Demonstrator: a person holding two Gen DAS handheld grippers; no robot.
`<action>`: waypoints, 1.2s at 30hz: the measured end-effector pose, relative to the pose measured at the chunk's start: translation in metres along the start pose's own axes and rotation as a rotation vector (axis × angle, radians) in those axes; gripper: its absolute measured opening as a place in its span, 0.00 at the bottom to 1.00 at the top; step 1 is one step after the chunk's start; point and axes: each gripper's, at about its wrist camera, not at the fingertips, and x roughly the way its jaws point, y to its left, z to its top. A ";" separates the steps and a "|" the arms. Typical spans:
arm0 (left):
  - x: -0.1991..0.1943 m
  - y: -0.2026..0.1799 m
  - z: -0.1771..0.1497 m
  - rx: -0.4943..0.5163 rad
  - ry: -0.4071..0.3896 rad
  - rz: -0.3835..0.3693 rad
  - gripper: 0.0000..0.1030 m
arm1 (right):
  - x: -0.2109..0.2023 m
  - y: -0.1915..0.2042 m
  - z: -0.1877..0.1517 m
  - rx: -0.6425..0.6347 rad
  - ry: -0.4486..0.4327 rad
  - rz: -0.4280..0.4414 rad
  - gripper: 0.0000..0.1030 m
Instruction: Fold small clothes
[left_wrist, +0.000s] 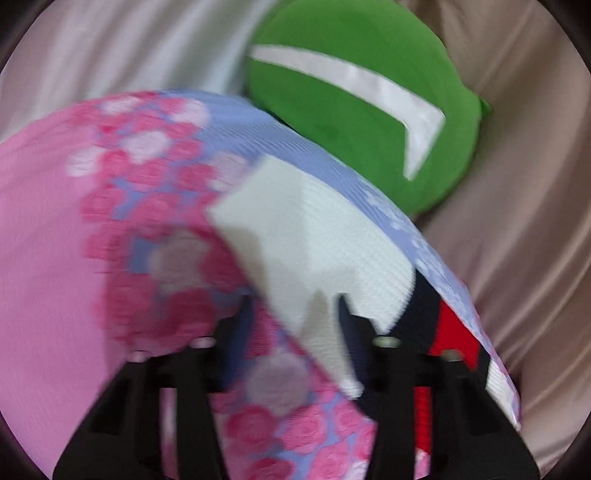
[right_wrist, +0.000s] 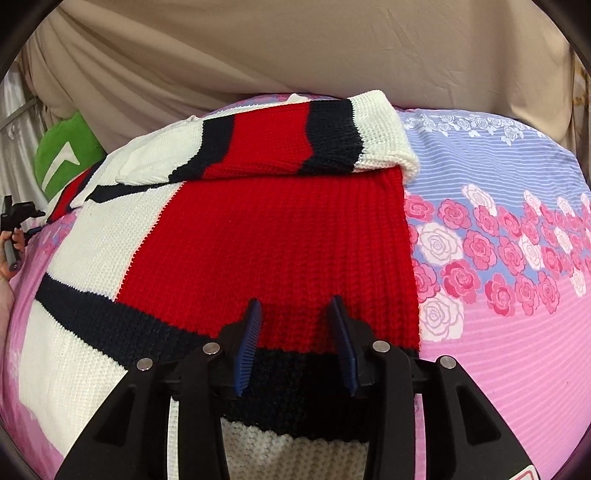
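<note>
Looking along the left gripper (left_wrist: 295, 302): blurred view, black fingers (left_wrist: 354, 332) spread apart, a white fold of the knitted sweater (left_wrist: 314, 240) reaching right up to the tips, the cloth seemingly just ahead of them rather than pinched, though blur leaves that uncertain. Navy and red bands of the same knit off to the right. Underneath, a rose-printed bedsheet (left_wrist: 155, 177) in pink and lilac. Beyond, a green cushion (left_wrist: 354, 107) with a white mark, lying against beige drapery (left_wrist: 517, 184).

Turning to the right gripper (right_wrist: 295, 314): sharp view, blue-padded fingers (right_wrist: 249, 332) parted and released, hovering over the red panel near the sweater's navy hem. Seen whole only here: sweater (right_wrist: 266, 229) spread flat on the bedsheet (right_wrist: 498, 258), one sleeve (right_wrist: 295, 140) folded across its upper part. Far left, the other gripper (right_wrist: 16, 214), tiny, at the sweater's far edge, beside the cushion (right_wrist: 62, 155).
</note>
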 end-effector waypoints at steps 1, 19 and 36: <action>0.003 -0.006 -0.001 0.007 0.014 -0.011 0.16 | 0.000 0.000 0.000 0.000 -0.001 -0.002 0.36; -0.141 -0.379 -0.298 0.882 0.002 -0.470 0.09 | -0.001 -0.004 0.000 0.023 -0.011 0.050 0.45; -0.096 -0.292 -0.315 0.707 0.124 -0.345 0.72 | -0.005 0.010 0.041 0.044 -0.020 0.166 0.54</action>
